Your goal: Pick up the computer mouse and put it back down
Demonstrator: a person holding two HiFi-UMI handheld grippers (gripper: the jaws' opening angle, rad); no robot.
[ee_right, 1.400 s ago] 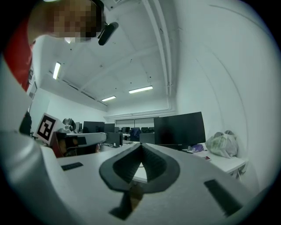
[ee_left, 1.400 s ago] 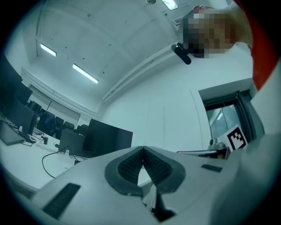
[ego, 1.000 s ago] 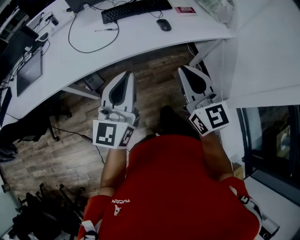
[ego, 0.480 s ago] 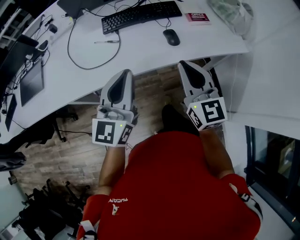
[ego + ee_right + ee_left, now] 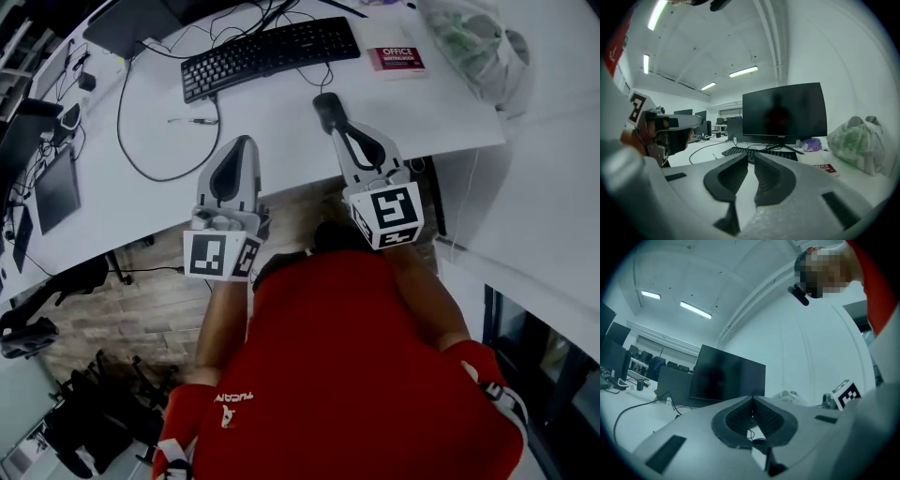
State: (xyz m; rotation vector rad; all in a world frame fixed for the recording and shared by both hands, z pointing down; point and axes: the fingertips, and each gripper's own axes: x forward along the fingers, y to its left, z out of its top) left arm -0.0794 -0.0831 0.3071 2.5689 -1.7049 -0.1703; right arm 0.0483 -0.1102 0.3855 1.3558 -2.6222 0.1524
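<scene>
The black computer mouse (image 5: pixel 323 100) lies on the white desk (image 5: pixel 450 103), just in front of the keyboard (image 5: pixel 267 52). My right gripper (image 5: pixel 331 116) hovers over the mouse's near end and hides part of it. In the right gripper view its jaws (image 5: pixel 751 158) are opening, with a narrow gap and nothing between them; the mouse is hidden below them there. My left gripper (image 5: pixel 245 142) hangs over the desk's front edge, left of the mouse. Its jaws (image 5: pixel 752 398) are shut and empty.
A red book (image 5: pixel 396 58) and a plastic bag (image 5: pixel 469 42) sit at the far right of the desk. A pen (image 5: pixel 192 120) and a looping black cable (image 5: pixel 127 131) lie to the left. A dark monitor (image 5: pixel 783 110) stands behind the keyboard (image 5: pixel 759 153).
Both grippers have moved forward from above the wooden floor to the desk. The right one now reaches the mouse, and the left one is over the desk's edge.
</scene>
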